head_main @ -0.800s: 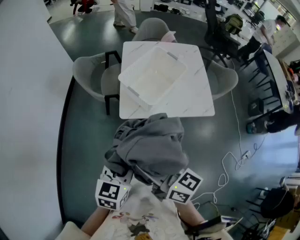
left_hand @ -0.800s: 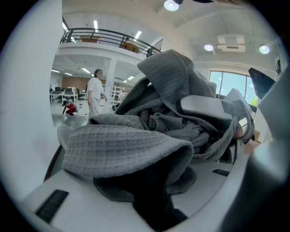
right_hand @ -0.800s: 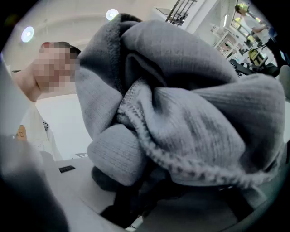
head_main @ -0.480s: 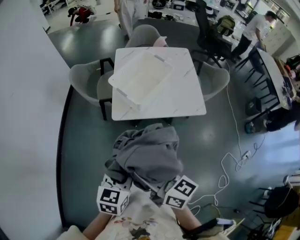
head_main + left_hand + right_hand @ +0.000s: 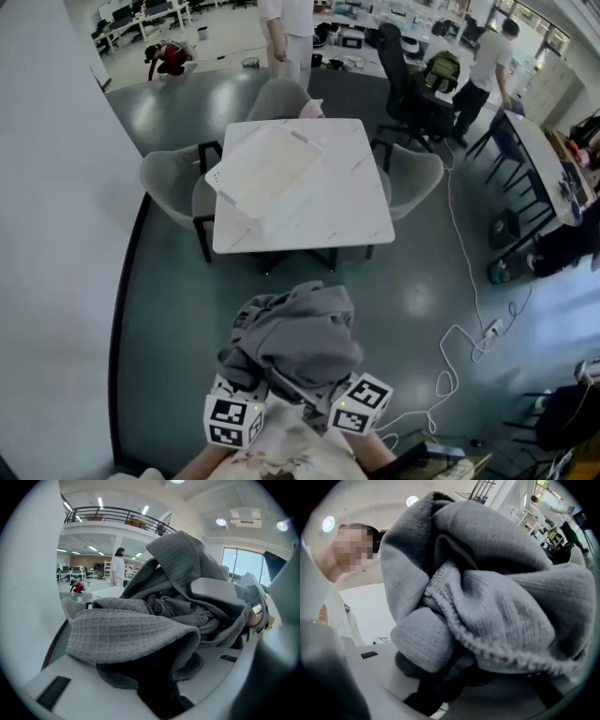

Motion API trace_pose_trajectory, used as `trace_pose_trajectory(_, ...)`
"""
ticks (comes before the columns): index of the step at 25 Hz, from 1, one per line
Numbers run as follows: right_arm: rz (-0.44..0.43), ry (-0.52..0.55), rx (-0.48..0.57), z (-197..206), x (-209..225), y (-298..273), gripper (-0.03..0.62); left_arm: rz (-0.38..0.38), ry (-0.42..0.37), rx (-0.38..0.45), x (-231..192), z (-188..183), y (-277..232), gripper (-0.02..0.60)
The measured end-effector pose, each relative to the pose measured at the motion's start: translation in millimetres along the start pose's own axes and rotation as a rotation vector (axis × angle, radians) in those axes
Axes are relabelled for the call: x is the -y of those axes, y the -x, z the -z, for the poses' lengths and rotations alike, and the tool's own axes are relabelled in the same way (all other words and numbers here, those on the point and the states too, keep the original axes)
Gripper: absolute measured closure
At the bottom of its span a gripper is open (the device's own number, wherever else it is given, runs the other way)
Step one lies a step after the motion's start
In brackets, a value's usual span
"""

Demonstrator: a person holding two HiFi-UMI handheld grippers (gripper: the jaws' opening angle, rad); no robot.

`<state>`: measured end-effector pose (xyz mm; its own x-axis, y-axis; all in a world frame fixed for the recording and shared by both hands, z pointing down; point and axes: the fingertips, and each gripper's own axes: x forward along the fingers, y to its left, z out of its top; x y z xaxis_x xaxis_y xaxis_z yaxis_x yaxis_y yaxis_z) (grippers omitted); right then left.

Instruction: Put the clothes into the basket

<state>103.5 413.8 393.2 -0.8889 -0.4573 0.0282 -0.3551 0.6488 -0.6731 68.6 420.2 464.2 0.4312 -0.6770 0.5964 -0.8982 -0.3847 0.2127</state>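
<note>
A bundle of grey clothes (image 5: 295, 337) hangs in the air between me and the table, held from both sides. My left gripper (image 5: 246, 392) is shut on its left part, where waffle-knit grey cloth (image 5: 136, 634) fills the jaws. My right gripper (image 5: 323, 389) is shut on its right part, and thick grey knit (image 5: 487, 602) covers its jaws. The white plastic basket (image 5: 262, 169) stands empty on the left half of the white square table (image 5: 347, 206), some way ahead of the bundle.
Grey chairs (image 5: 169, 178) stand at the table's left, far and right sides. A white cable (image 5: 464, 337) trails over the dark floor to the right. A pale curved wall (image 5: 56, 234) runs along the left. People stand beyond the table (image 5: 291, 28) and by the desks (image 5: 487, 56).
The table and basket have drawn further away and higher in the head view, and the bundle with both grippers sits lower in it. The grip on the clothes is the same.
</note>
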Motion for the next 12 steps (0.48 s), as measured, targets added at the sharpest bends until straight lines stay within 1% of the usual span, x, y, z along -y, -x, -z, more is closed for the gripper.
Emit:
trace_pose_trajectory(7, -0.012, -0.017, 0.026, -1.0, -5.4, 27.9, 0.437, 0.007, -0.017, 0.007, 25.2, 4.8, 2.1, 0.434)
trace_pose_trajectory(12, -0.026, -0.047, 0.032, 2.4, -1.8, 37.4, 0.437, -0.004, -0.023, -0.019, 33.4, 11.3, 1.1, 0.434)
